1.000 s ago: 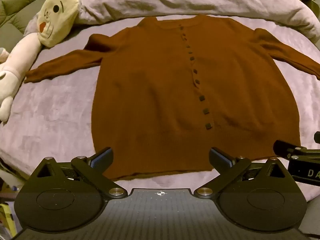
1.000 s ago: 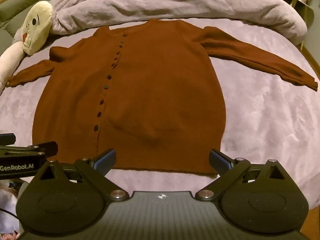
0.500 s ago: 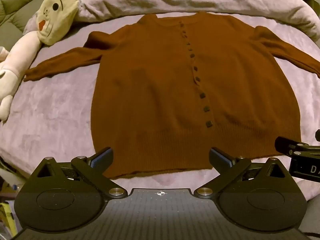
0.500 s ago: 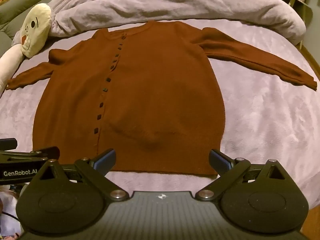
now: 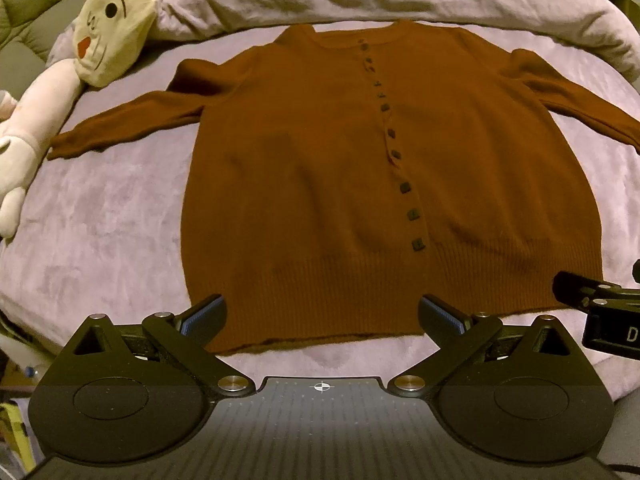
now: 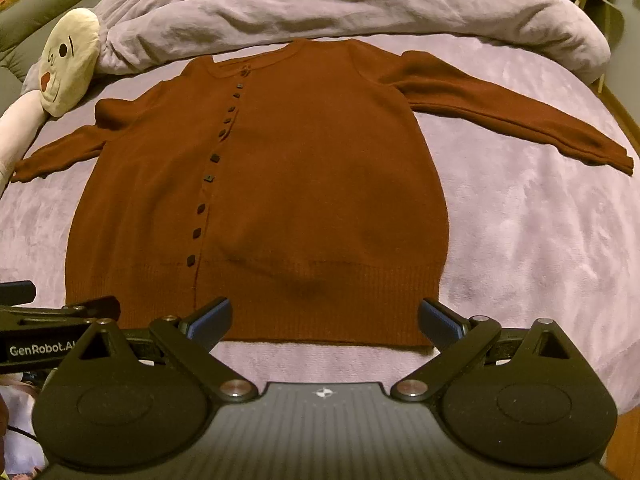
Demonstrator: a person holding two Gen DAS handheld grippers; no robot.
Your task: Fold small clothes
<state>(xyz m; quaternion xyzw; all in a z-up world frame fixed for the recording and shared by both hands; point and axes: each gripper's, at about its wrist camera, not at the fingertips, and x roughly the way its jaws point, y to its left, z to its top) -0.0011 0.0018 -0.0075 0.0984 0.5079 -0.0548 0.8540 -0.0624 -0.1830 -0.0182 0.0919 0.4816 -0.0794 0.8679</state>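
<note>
1. A rust-brown cardigan [image 5: 304, 184] is seen spread flat, front up, on a lilac bed [image 5: 100, 224], filling the centre of both frames, with its neckline towards the top and its ribbed hem towards the bottom
2. A row of dark buttons [image 5: 404, 188] is seen running from the neckline down to the ribbing; all appear fastened
3. Both sleeves are laid outwards: one [image 5: 124, 124] reaches the middle left of the left wrist view, the other [image 6: 516, 120] stretches to the middle right of the right wrist view
4. The left tongs [image 5: 320, 314] are held released, spread wide, low in the frame just at the hem; nothing is gripped between the blue pads [image 5: 206, 312]
5. The right tongs [image 6: 325, 316] are likewise held released and spread wide at the hem, with nothing gripped
6. Each of the tongs is partly seen in the other's view, at the lower right edge [image 5: 600, 304] and the lower left edge [image 6: 52, 328]
7. A cream plush toy [image 5: 100, 40] is seen lying at the upper left, near the sleeve cuff but apart from it
8. A bunched lilac duvet [image 6: 340, 4] is seen across the top of both frames, just beyond the neckline
</note>
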